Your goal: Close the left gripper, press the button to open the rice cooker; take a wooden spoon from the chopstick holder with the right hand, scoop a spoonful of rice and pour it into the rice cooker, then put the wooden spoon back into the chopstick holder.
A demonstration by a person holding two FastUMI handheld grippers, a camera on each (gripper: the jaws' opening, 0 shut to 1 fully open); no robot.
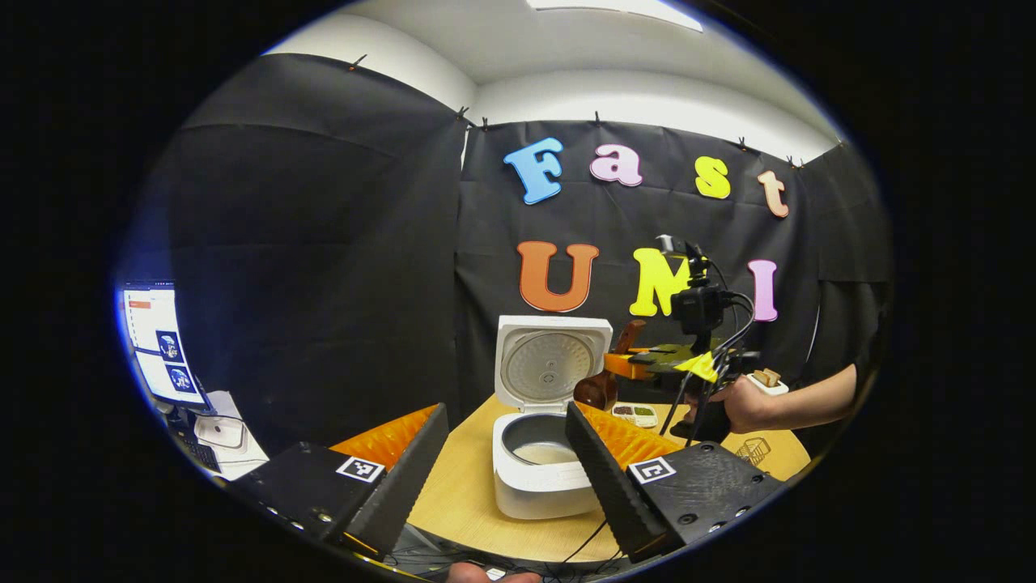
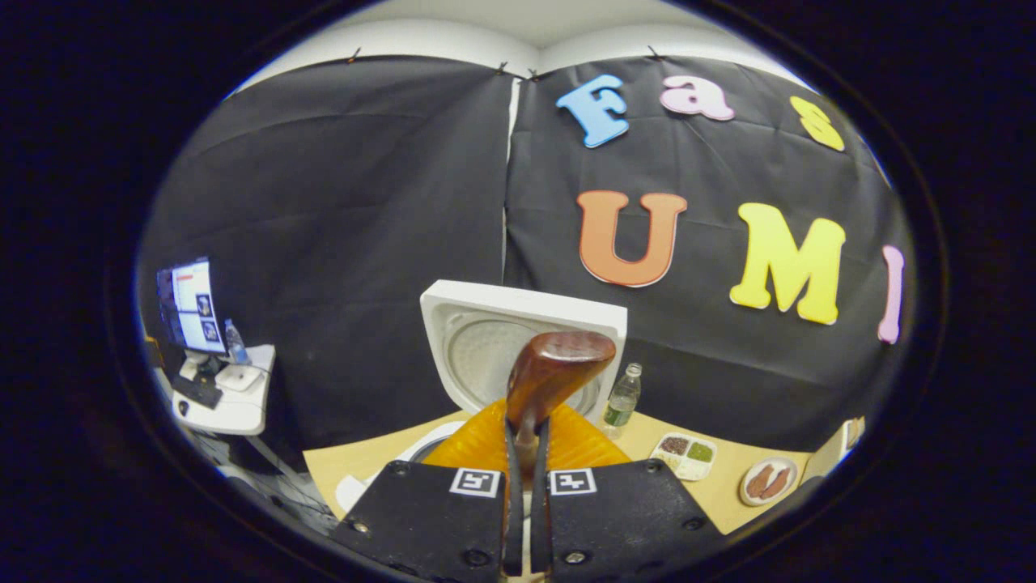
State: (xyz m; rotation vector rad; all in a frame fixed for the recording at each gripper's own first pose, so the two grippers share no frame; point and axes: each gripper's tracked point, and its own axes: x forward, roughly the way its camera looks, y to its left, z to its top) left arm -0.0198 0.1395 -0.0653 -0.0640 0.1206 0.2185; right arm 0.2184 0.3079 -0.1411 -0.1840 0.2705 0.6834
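Observation:
The white rice cooker (image 1: 538,478) stands on the wooden table with its lid (image 1: 553,368) raised; a pale patch lies in the grey inner pot. My left gripper (image 1: 506,413) is open, its fingers on either side of the cooker and nearer than it. A hand holds my right gripper (image 1: 619,366) to the right of the lid, shut on the dark wooden spoon (image 1: 597,390). In the right gripper view, the gripper (image 2: 526,429) clamps the spoon's handle. The spoon's bowl (image 2: 558,368) rises in front of the open lid (image 2: 477,340).
A water bottle (image 2: 622,397), a compartment tray (image 2: 686,455) and a small plate (image 2: 767,480) sit at the table's back right. A small wire basket (image 1: 753,449) stands near the right edge. A monitor (image 1: 158,344) and desk are off to the left.

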